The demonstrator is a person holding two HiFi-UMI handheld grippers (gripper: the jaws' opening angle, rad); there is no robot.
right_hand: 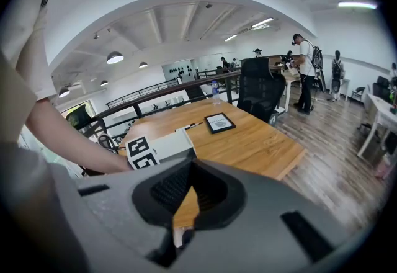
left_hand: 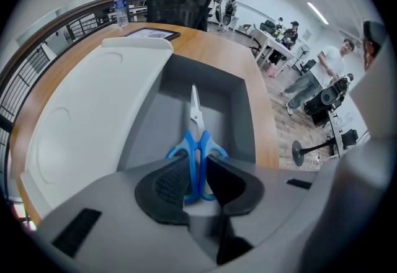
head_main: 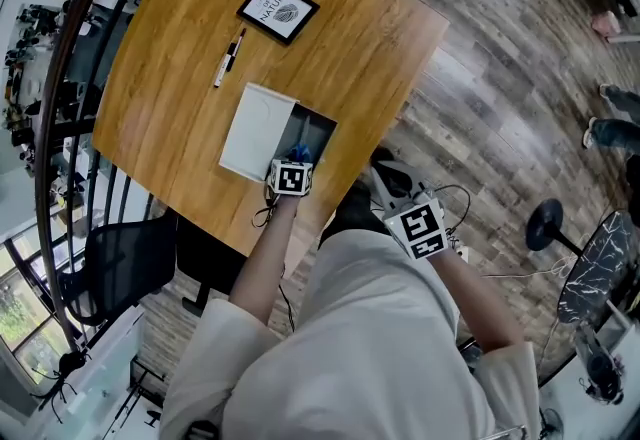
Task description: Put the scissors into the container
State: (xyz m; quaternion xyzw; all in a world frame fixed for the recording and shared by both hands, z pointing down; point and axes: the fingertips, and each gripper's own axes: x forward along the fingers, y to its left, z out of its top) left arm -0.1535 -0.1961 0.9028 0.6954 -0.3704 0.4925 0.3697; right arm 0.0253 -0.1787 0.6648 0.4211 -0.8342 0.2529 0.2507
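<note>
The scissors (left_hand: 196, 135) sit in your left gripper (left_hand: 197, 182), whose jaws are clamped on the blue handle loops (left_hand: 198, 157). The closed metal blades (left_hand: 195, 107) point away from you, down into the grey container (left_hand: 239, 110). I cannot tell whether the tips touch the container floor or hang just above it.

Judge them as light and stiff: steel blades, hard plastic loops. The plastic looks smooth, so it may slide against the pads if you tilt your wrist. The blades are the slim, slick end, so they are a poor place to grip. The loops, where you have them now, are the right place, pinched across both loops so the blades cannot swing open. Nothing here seems fragile, though a drop from height would probably clatter and could skid the scissors against the wall.

The container is open on the side nearest you. Its white lid (left_hand: 87, 123) lies across the left part, just beside the blades, so keep the scissors to the right of that edge. The box stands near the edge of the wooden table (head_main: 180, 38).

Your right gripper (right_hand: 186, 194) is held off the table at your side, with its jaws together and nothing between them. It is well apart from the work and is not needed for this release.
</note>
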